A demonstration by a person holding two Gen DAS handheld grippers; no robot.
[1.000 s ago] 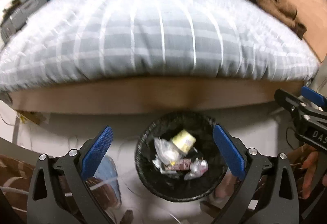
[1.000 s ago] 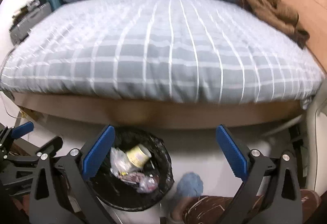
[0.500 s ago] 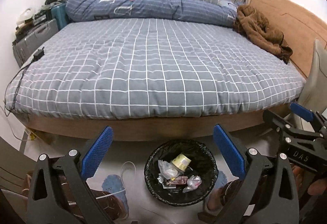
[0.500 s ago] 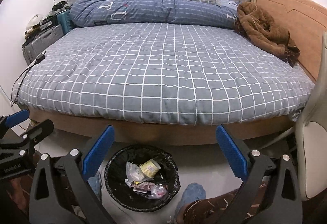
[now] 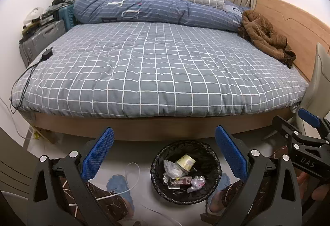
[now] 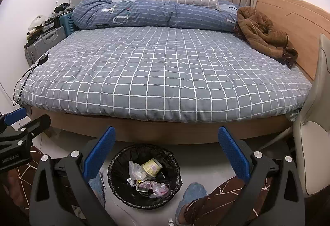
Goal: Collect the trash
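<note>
Below, both grippers' jaws gape empty — trash bin [image 5: 185, 172] stands just off the bed [image 5: 160, 73] edge.

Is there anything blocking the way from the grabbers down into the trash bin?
Nothing visible blocks it. The left gripper and right gripper are both open and empty above the black-lined trash bin, whose open top shows a cup and wrappers already inside. The person's slippered feet stand beside the bin, not over it.

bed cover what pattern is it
Grey bed cover with a white grid check, clearest in the right wrist view.
</note>
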